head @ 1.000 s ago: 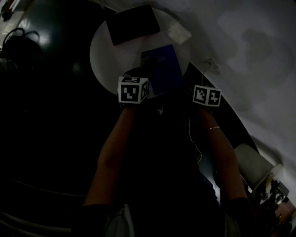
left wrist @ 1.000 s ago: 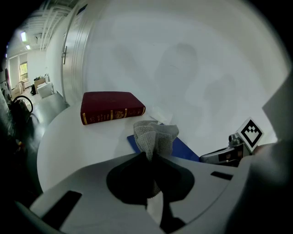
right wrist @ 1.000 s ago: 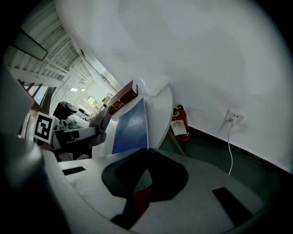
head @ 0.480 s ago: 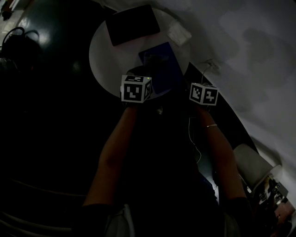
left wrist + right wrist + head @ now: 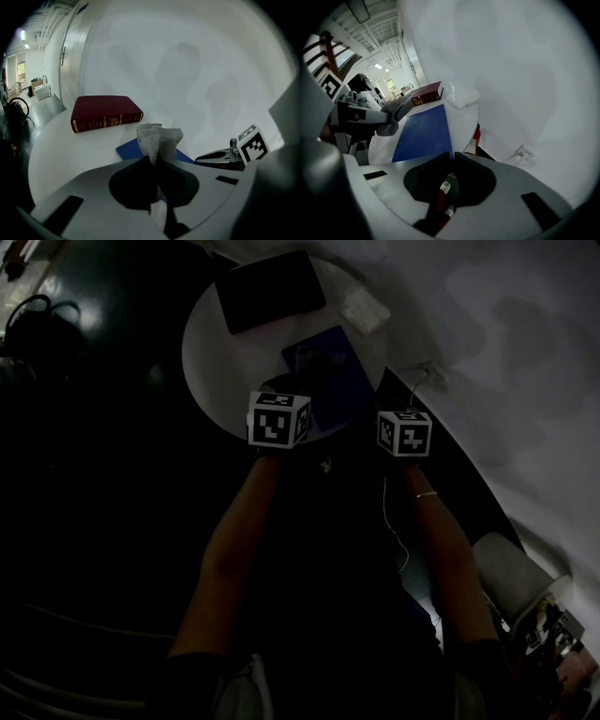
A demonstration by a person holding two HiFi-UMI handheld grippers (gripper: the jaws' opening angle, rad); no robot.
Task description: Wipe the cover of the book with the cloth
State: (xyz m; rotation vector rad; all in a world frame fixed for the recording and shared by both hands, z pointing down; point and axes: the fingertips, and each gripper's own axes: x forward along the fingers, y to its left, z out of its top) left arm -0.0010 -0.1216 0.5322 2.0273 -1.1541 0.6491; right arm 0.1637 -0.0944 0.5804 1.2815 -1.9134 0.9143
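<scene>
Round white table [image 5: 208,348] against a pale wall, dark floor around it, sets the scene as a person leans over with a gripper in each hand. Nearest, the left gripper [image 5: 152,160] is clamped on a grey cloth [image 5: 159,137], which bunches upward out of the closed jaws. The right gripper [image 5: 452,157] sits at the table's near edge with its jaws drawn together at the near corner of the blue book [image 5: 424,131]; whether they actually pinch that corner cannot be made out. Through the gap beneath those jaws a red object shows on the floor below. The book lies flat on the near half of the table, its long axis running away from the person toward the wall, between the two grippers. The cloth hangs at the book's near left end, so the left gripper is the one placed to wipe, and the cover stretches ahead and slightly right of it; a stroke would likely run forward along that long axis. Contact between cloth and cover cannot be confirmed. Farther back, well apart from the blue book, rests a dark red book [image 5: 105,113] with gilt on its spine, and a crumpled white wad [image 5: 459,96] lies near the wall.
</scene>
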